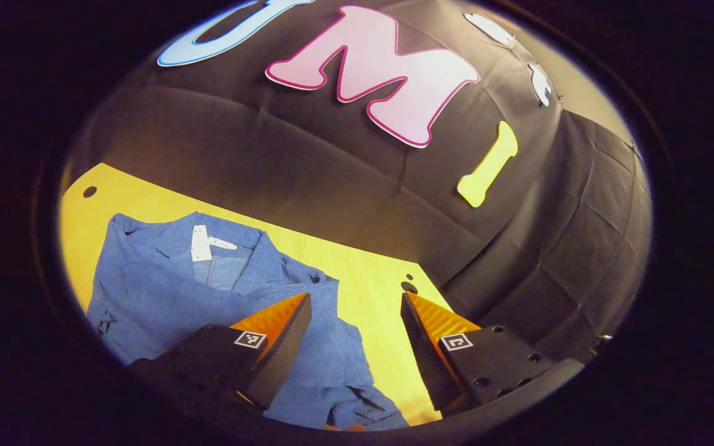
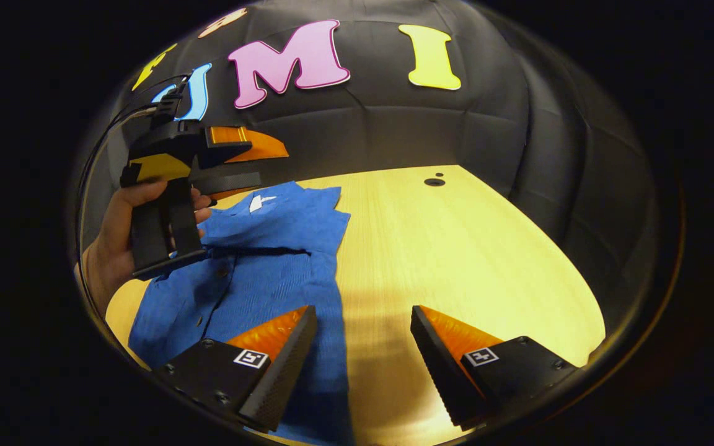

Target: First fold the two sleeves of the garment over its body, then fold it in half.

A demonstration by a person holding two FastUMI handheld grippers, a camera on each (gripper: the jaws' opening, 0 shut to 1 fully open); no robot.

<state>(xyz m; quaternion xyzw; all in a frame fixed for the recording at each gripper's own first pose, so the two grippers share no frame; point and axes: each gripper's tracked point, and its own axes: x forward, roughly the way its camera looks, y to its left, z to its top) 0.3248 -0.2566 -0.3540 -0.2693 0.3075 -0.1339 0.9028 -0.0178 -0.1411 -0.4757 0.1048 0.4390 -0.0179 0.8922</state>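
Warm, fairly dim light falls from above, leaving the pale yellow wooden tabletop (image 2: 468,248) brightest and the draped black cloth wall (image 2: 394,133) dull, with soft sheen along its folds. A soft shadow lies on the wood beside the crumpled blue fabric shirt (image 2: 270,260) in the right gripper view. Both views bow strongly toward their rims, where detail darkens and softens; centres are reasonably sharp.

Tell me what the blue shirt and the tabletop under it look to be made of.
Blue shirt: a thin woven cloth, matte, likely cotton or a blend; it creases softly and shows a fine ribbed texture. Tabletop: pale wood or wood-look laminate, smooth with a slight sheen; straight grain lines run along it.
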